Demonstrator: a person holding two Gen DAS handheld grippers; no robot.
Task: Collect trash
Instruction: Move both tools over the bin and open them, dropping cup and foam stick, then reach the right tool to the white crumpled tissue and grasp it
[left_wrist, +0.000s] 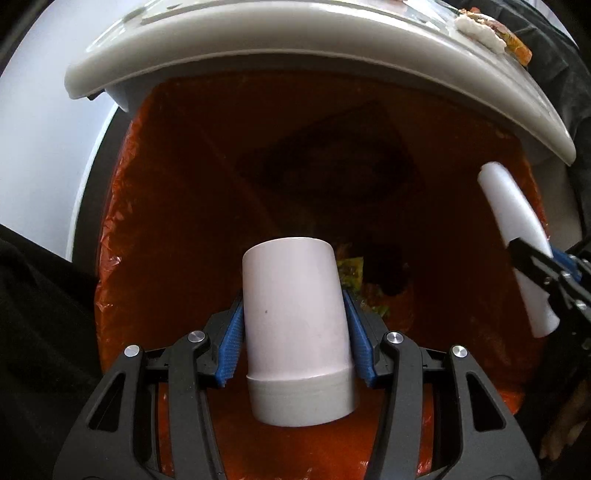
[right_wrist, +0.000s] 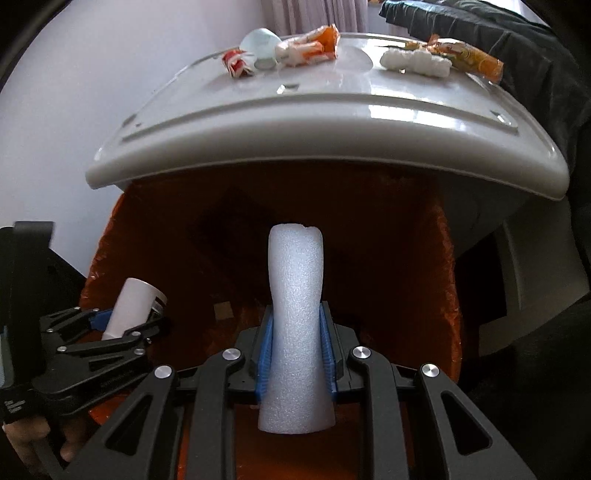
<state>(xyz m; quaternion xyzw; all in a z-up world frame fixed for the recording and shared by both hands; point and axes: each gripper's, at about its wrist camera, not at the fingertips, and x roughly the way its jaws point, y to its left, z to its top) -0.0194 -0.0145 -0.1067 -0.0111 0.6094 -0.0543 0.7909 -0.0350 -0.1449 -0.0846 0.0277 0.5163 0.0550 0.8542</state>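
Paper cup (left_wrist: 295, 325) pinched in left hand-held gripper (left_wrist: 295, 332), foam tube (right_wrist: 295, 332) in right (right_wrist: 295, 347), over bin (right_wrist: 447, 266)

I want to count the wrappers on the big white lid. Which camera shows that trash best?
The right wrist view. It looks onto the lid, showing the orange wrappers, a pale round piece and white foam bits. The left wrist view sees mostly the lid's front edge; only the foam bits peek in at its top right.
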